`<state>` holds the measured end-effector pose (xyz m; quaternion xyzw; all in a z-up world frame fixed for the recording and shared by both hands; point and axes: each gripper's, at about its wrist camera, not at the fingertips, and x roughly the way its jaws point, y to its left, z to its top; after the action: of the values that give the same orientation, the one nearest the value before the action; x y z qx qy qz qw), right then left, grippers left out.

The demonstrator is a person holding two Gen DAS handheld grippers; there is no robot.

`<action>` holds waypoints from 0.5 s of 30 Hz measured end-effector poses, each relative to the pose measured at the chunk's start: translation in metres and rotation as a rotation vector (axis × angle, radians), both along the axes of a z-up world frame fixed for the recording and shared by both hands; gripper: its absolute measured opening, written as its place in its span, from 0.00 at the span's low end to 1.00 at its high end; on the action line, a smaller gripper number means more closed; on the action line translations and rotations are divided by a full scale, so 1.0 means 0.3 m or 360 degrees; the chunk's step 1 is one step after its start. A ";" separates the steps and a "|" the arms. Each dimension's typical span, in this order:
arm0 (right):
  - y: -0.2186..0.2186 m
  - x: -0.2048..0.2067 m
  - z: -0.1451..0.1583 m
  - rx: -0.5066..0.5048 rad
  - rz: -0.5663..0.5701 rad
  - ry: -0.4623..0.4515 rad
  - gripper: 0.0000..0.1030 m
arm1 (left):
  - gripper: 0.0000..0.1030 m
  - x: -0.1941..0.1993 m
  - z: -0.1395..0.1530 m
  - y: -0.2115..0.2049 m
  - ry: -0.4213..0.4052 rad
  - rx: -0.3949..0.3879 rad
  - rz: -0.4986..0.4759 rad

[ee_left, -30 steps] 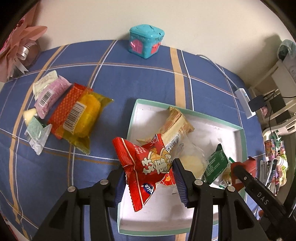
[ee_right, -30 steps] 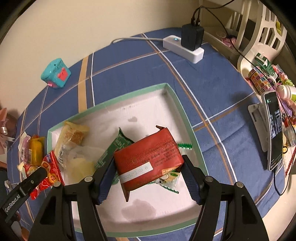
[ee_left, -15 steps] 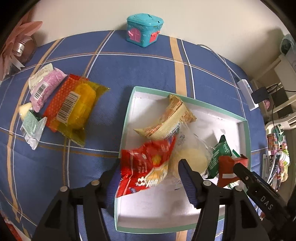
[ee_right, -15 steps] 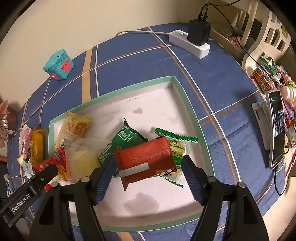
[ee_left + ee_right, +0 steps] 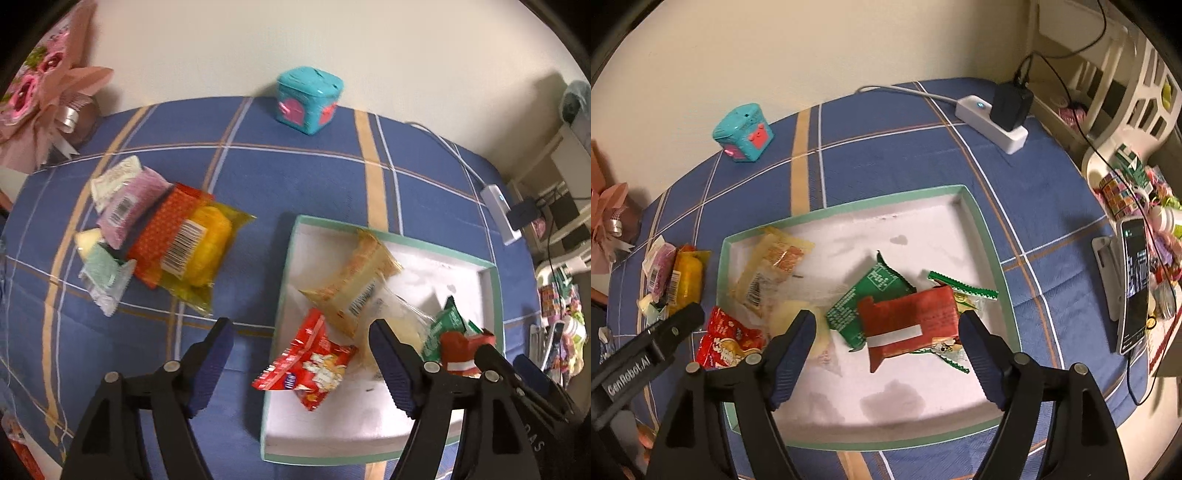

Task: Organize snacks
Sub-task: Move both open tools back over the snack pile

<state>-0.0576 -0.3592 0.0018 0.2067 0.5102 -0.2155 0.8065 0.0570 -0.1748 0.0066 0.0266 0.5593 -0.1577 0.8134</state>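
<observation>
A white box with a mint-green rim [image 5: 493, 295] [image 5: 982, 229] lies on the blue plaid cloth. My left gripper [image 5: 301, 334] hovers over its left edge, jaws opening; the red snack bag [image 5: 312, 363] [image 5: 729, 341] lies loose below, draped over the rim, touched by neither pad. My right gripper [image 5: 886, 325] hangs above the box, jaws opening; the dark red packet [image 5: 910, 326] [image 5: 461, 345] lies free in the box on green packets [image 5: 866, 299]. A beige wafer pack [image 5: 354, 277] [image 5: 772, 266] rests in the box too.
Outside the box to the left lie an orange-yellow cake pack [image 5: 188, 245], a pink packet [image 5: 127, 206] and a pale green packet [image 5: 105, 278]. A teal toy box [image 5: 308, 99] stands by the wall. A power strip [image 5: 991, 122] and a phone [image 5: 1134, 288] are at the right.
Both grippers let go: the red bag dropped from the left jaws onto the box's left edge, the dark red packet dropped into the box. Both grippers widened and lifted slightly.
</observation>
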 end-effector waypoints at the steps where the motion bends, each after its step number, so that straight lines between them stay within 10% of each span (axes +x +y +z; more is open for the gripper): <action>1: 0.005 0.003 0.001 -0.0003 0.0007 0.0000 0.78 | 0.76 0.003 0.003 0.009 -0.0008 0.0004 0.0013; 5: 0.016 0.012 -0.007 0.0000 0.0020 0.0012 0.78 | 0.77 0.020 0.012 0.052 -0.0051 0.0058 0.0078; 9: 0.025 0.019 -0.022 -0.0007 0.0022 0.0020 0.90 | 1.00 0.038 -0.001 0.095 -0.0093 0.0155 0.0145; 15: 0.033 0.022 -0.022 -0.0007 0.0010 -0.0021 0.96 | 1.00 0.055 -0.021 0.153 -0.0116 0.0238 0.0217</action>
<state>-0.0510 -0.3494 -0.0049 0.2049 0.5049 -0.2128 0.8110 0.0735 -0.1289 0.0002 0.0548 0.5402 -0.0590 0.8377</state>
